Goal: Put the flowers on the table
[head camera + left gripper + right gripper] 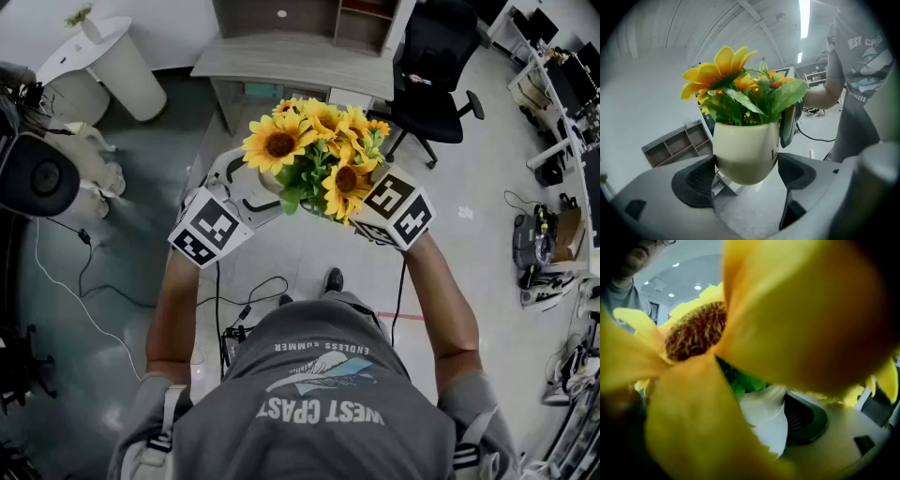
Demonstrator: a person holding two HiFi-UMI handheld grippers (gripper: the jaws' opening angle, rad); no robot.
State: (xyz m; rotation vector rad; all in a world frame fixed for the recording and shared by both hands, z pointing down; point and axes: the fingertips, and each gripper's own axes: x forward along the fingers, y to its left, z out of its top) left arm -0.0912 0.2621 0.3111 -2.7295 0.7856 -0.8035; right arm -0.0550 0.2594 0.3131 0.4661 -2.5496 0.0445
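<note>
Grey T-shirt [319,394] and two bare forearms fill the near part of the head view, the person reaching forward with one gripper in each hand. That makes two grippers, each carrying one marker cube, the left cube [208,228] and the right cube [398,206] flanking a single bunch of sunflowers [319,150]. I count at least five yellow heads with green leaves under them.

One cream pot [745,150] holds the bunch, up in the air between the grippers and resting on nothing. The left gripper [746,173] is clamped on it, a dark pad [696,180] against each side of its rounded wall. The right gripper [759,425] has the pot between its jaws too, with one ribbed pad [804,420] flat on the white wall and the other covered by petals.

Below the grippers lies a pale, glossy floor [478,225] with a black cable [253,295] trailing across it. Beyond them stands one grey desk [291,56], with one black office chair [436,66] off the right gripper's side. One white round table [94,47] stands well off the left gripper's side.

Only the left gripper view shows the pot plainly, with part of some red lettering; from the head camera the blooms nearly cover it. The right gripper view is mostly one brown-centred flower head [696,331].
</note>
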